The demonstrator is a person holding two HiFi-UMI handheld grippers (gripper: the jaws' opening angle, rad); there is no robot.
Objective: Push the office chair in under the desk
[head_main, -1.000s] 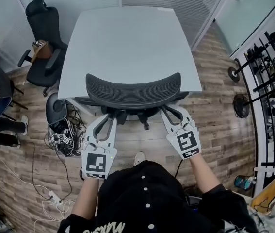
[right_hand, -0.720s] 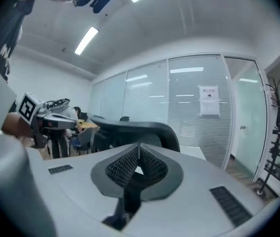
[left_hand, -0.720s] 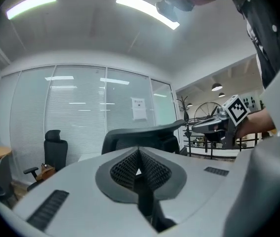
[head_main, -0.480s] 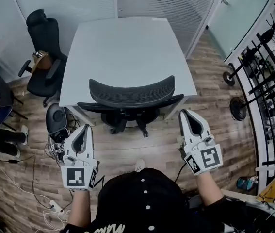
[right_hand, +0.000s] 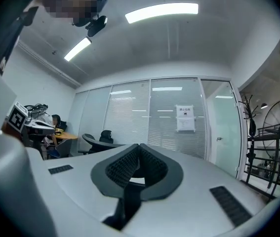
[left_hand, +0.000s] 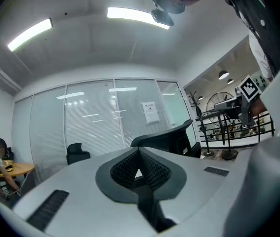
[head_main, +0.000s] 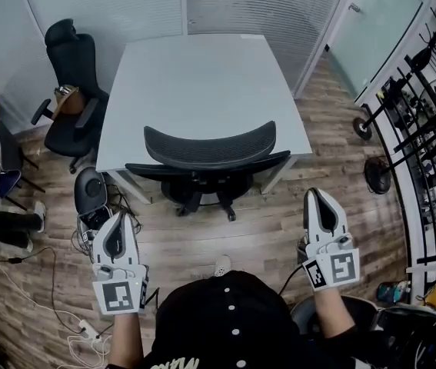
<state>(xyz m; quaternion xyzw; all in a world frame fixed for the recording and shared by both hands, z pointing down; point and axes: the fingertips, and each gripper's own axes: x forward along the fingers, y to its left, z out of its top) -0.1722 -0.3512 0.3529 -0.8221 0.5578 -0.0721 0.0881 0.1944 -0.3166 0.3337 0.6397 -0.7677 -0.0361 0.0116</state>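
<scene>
Step in hand: the push looks done, so this is the check and the letting-be, as I judge it.
Doing it well: if any more is needed, press both closed tips evenly on the two ends of the backrest's top rim. That way the castors roll straight and the seat does not swivel. Stay off the armrests and clear of the tangle of floor cables (head_main: 94,221) at the left.
Left gripper (head_main: 118,217): jaws fully together with nothing between them, held low at the person's left and well apart from the chair. In its own view (left_hand: 139,152) it looks out level over the room.
Right gripper (head_main: 319,194): jaws likewise closed on nothing, at the person's right and also well clear. Its own view (right_hand: 139,148) shows the pads meeting.
Chair's place: the black mesh-backed office chair (head_main: 210,148) sits centred at the near edge of the pale grey square desk (head_main: 194,75), with its seat under the top.
Chair's look: a wide curved mesh backrest stands just outside the desk edge. Dark armrests run along that edge, and the star base shows on the wood-plank floor (head_main: 233,237) below.
Doubt: from above I cannot tell whether the armrests touch the desk edge or stop just short.
</scene>
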